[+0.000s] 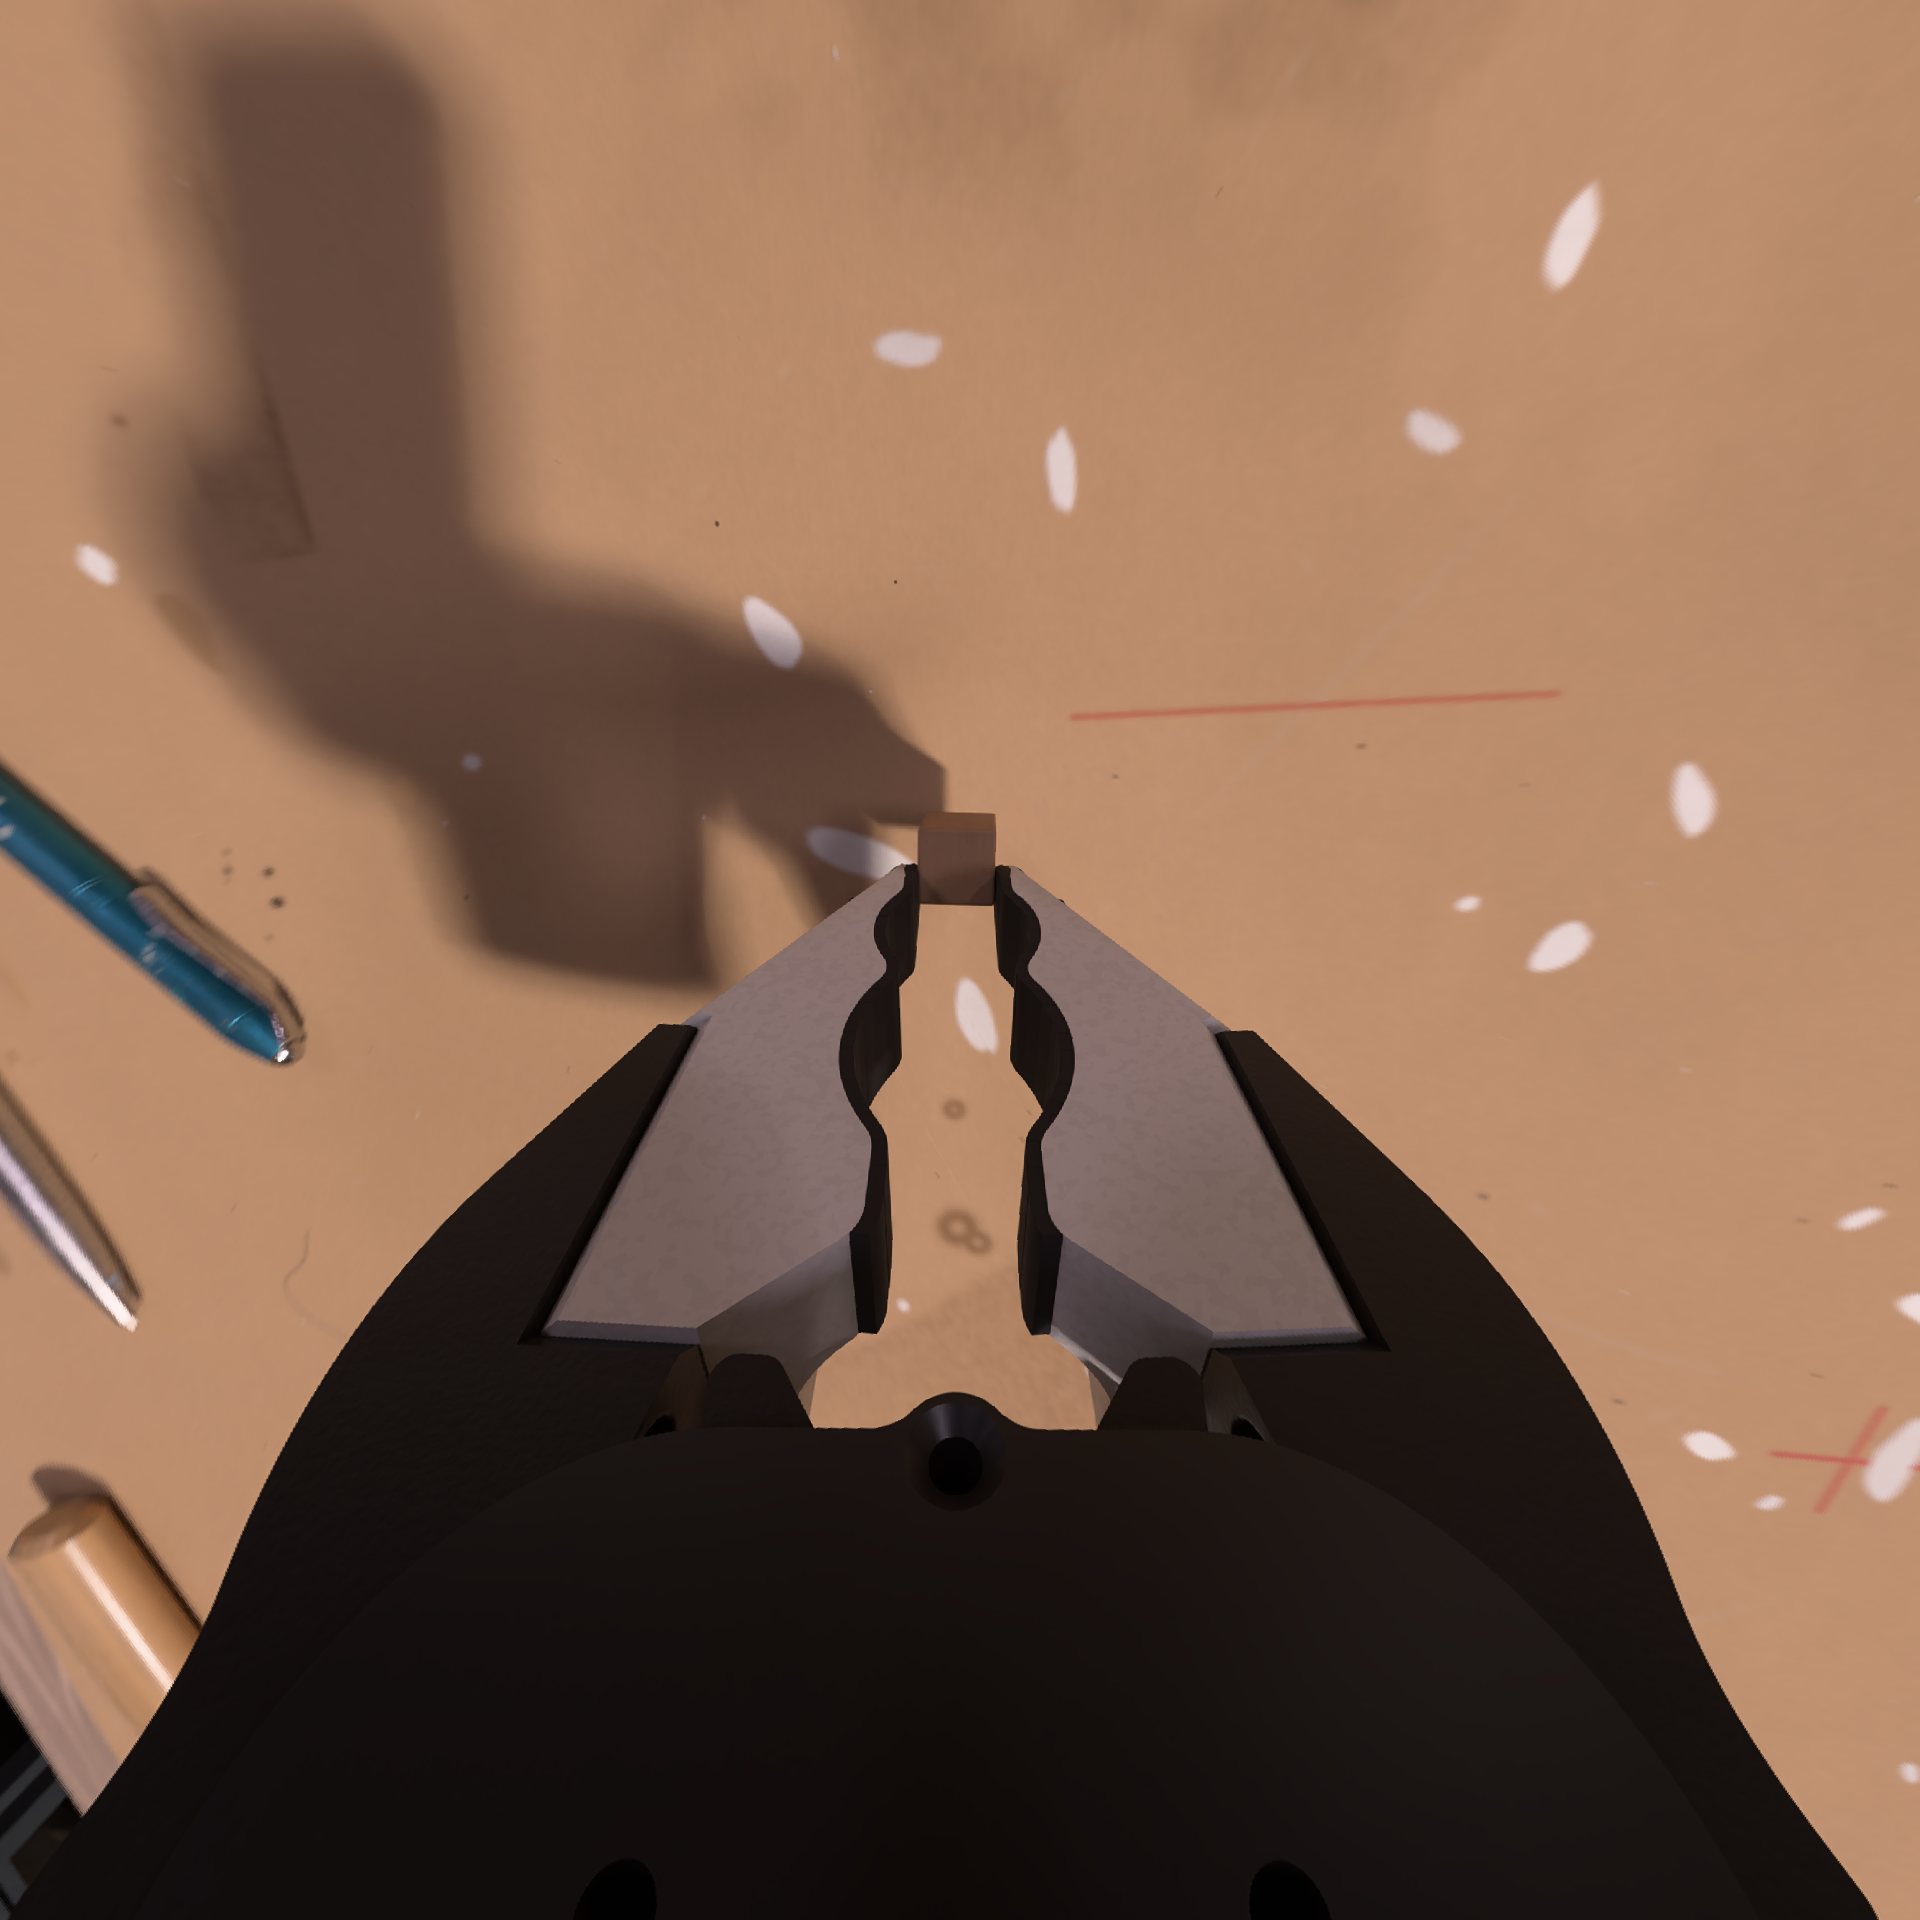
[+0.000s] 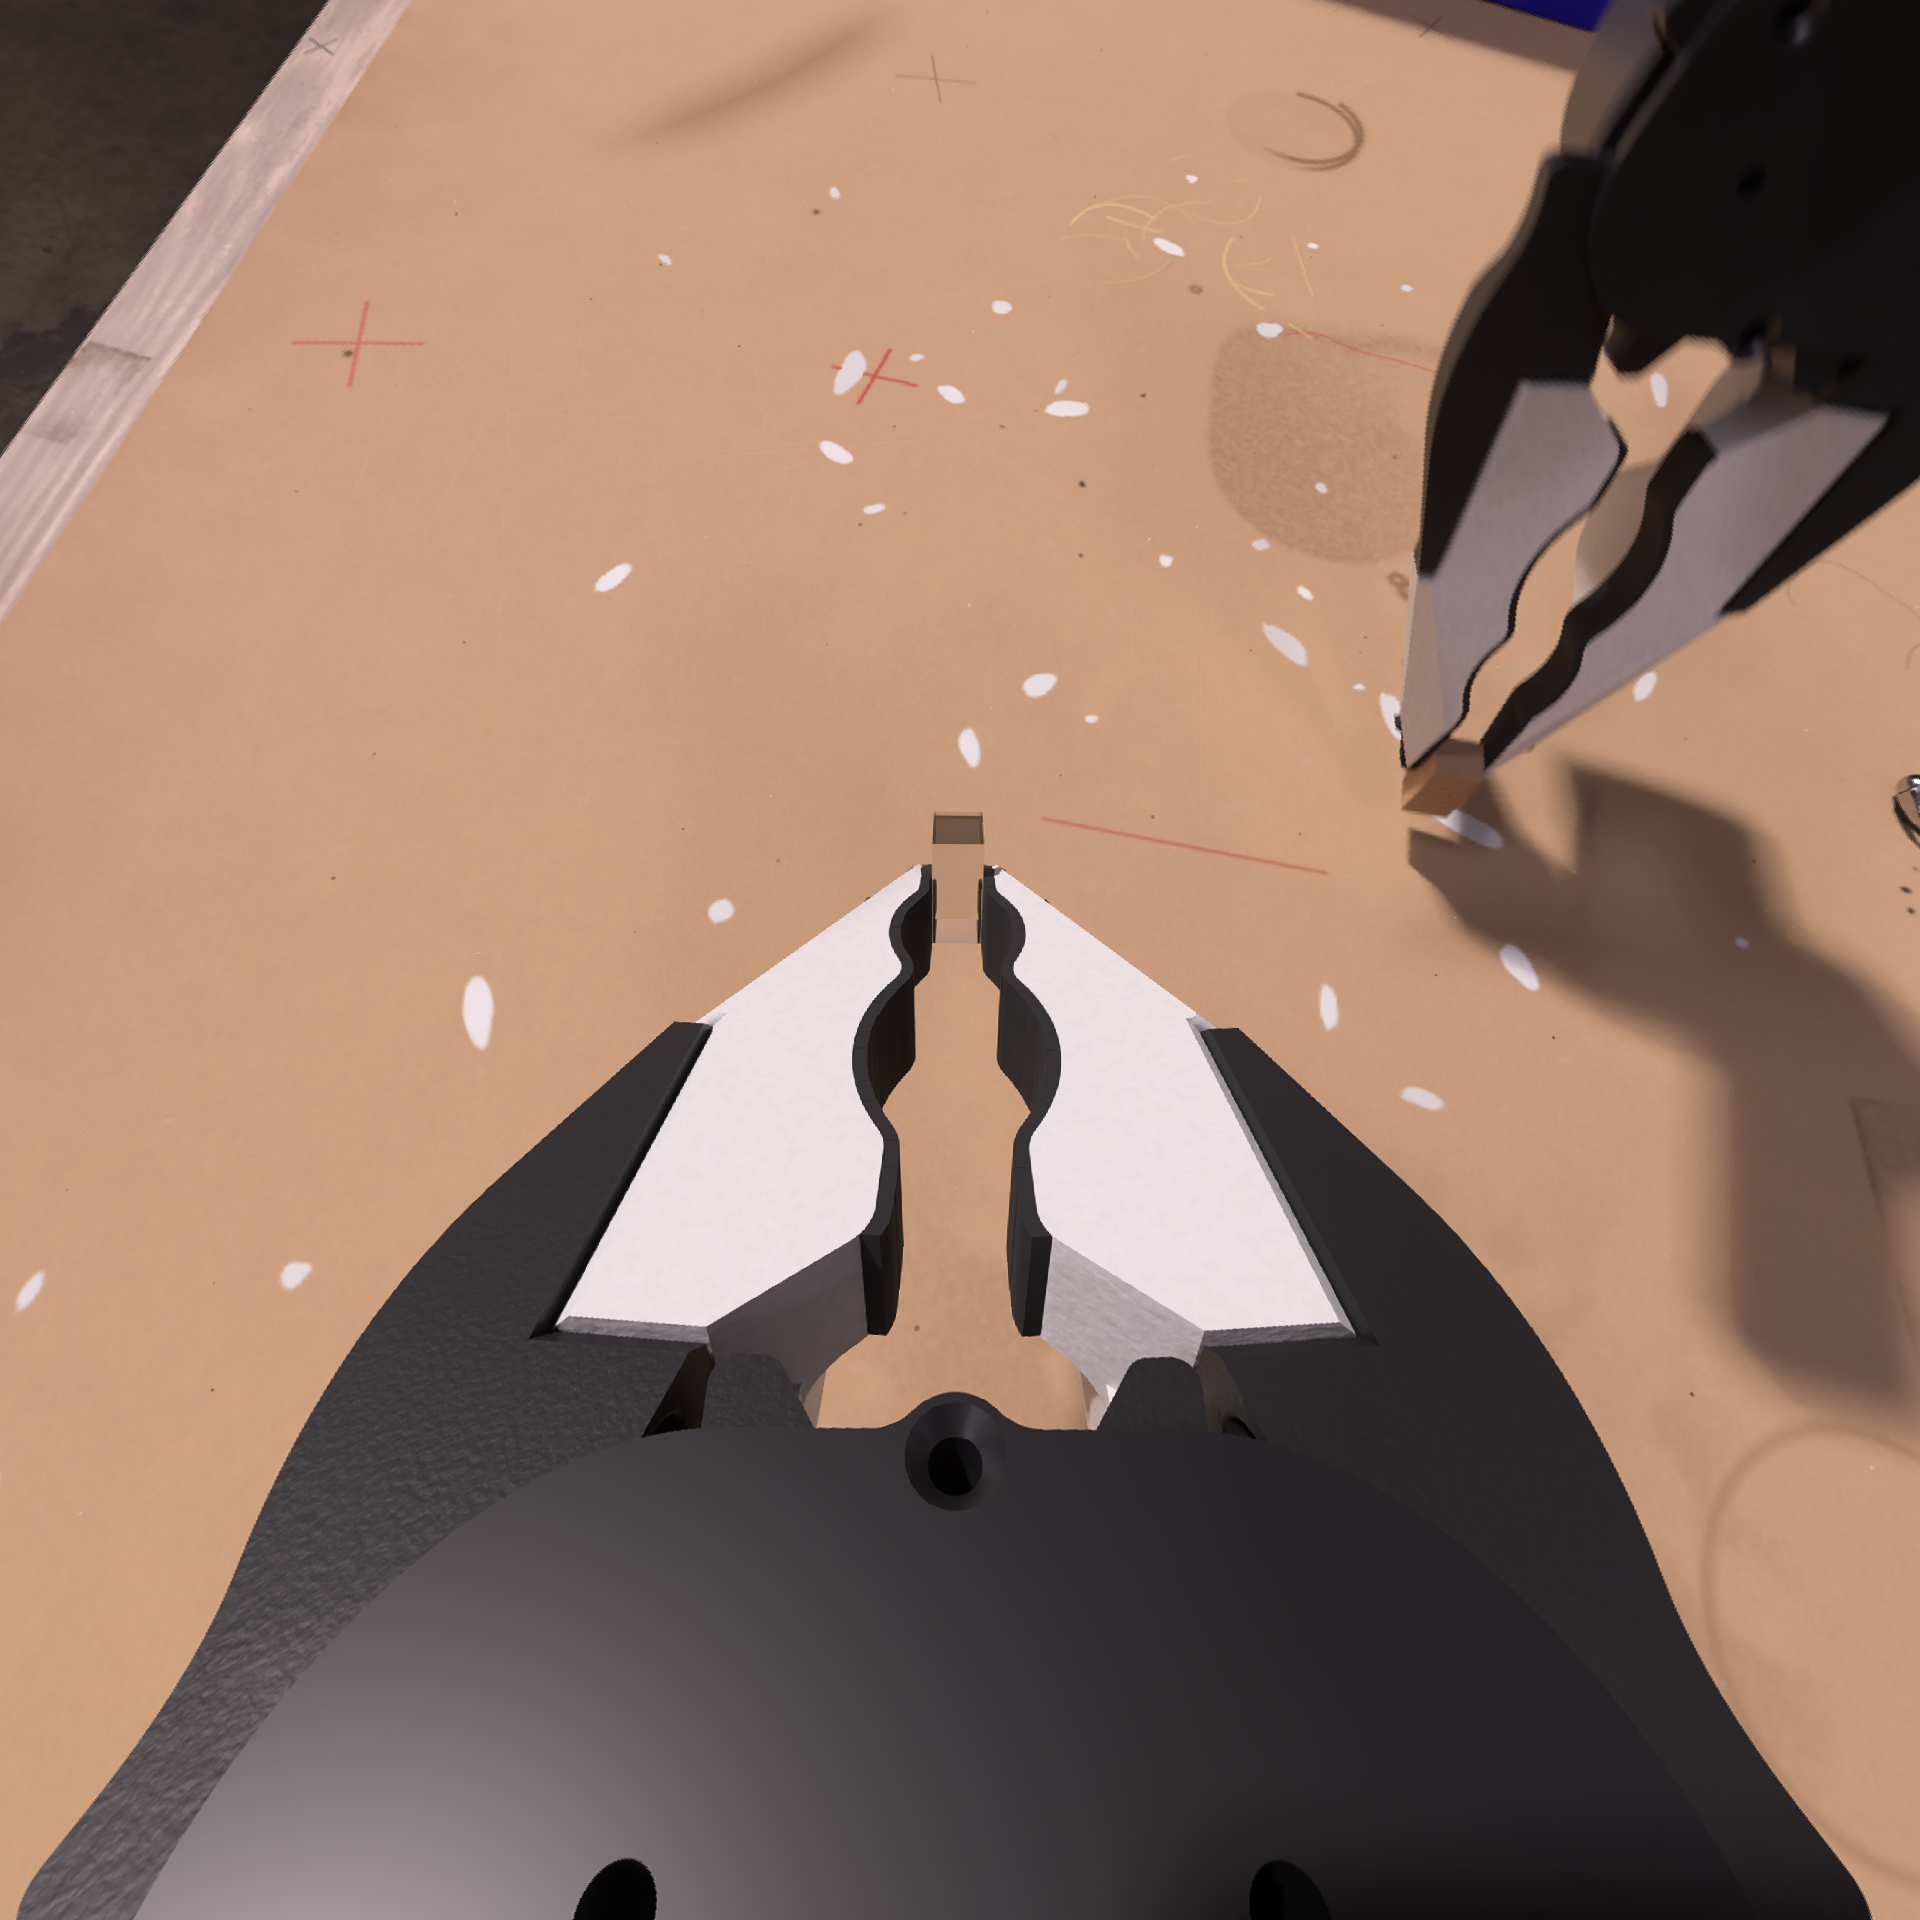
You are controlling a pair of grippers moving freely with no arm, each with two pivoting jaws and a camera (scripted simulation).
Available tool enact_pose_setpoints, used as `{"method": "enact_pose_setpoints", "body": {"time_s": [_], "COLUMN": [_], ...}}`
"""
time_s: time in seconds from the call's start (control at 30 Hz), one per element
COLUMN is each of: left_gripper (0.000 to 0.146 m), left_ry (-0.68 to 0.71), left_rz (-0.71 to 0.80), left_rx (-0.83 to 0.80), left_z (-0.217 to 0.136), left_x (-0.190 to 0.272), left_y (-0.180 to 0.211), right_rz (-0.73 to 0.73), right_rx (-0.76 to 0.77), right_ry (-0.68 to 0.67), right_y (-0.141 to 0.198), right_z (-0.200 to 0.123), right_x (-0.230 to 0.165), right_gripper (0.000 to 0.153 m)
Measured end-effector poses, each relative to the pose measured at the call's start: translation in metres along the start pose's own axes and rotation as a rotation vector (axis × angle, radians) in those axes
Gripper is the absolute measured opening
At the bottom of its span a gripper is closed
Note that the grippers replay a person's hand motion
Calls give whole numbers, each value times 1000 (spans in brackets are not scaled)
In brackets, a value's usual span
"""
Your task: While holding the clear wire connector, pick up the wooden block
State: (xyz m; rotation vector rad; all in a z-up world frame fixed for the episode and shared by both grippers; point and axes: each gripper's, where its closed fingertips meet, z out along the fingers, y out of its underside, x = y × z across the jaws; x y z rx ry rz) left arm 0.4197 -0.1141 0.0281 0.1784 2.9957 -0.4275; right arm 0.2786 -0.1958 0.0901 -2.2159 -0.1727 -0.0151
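Observation:
In the left wrist view, my left gripper (image 1: 958,883) is shut on the small wooden block (image 1: 956,854), which is pinched between the fingertips. In the right wrist view, the left gripper (image 2: 1444,753) comes down steeply from the upper right, and the wooden block (image 2: 1442,781) in its tips sits at or just above the tan table. My right gripper (image 2: 957,883) is shut on the clear wire connector (image 2: 957,868), a small see-through piece sticking out past the fingertips, held above the table to the left of the left gripper.
A teal pen (image 1: 156,914), a silver pen (image 1: 62,1216) and a pale wooden round handle (image 1: 99,1600) lie at the left. The table's light edge strip (image 2: 156,291) runs along the far left. A small metal thing (image 2: 1910,805) shows at the right edge.

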Motion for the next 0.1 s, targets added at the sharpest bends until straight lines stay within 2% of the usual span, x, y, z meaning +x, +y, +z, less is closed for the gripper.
{"method": "enact_pose_setpoints", "body": {"time_s": [0.1], "left_gripper": [14], "left_ry": [-38], "left_rz": [-19], "left_rx": [33], "left_z": [-29], "left_x": [14], "left_y": [-8], "right_rz": [-4], "right_rx": [0], "right_ry": [8], "right_y": [-1], "right_z": [-3], "right_x": [0], "right_gripper": [8]}}
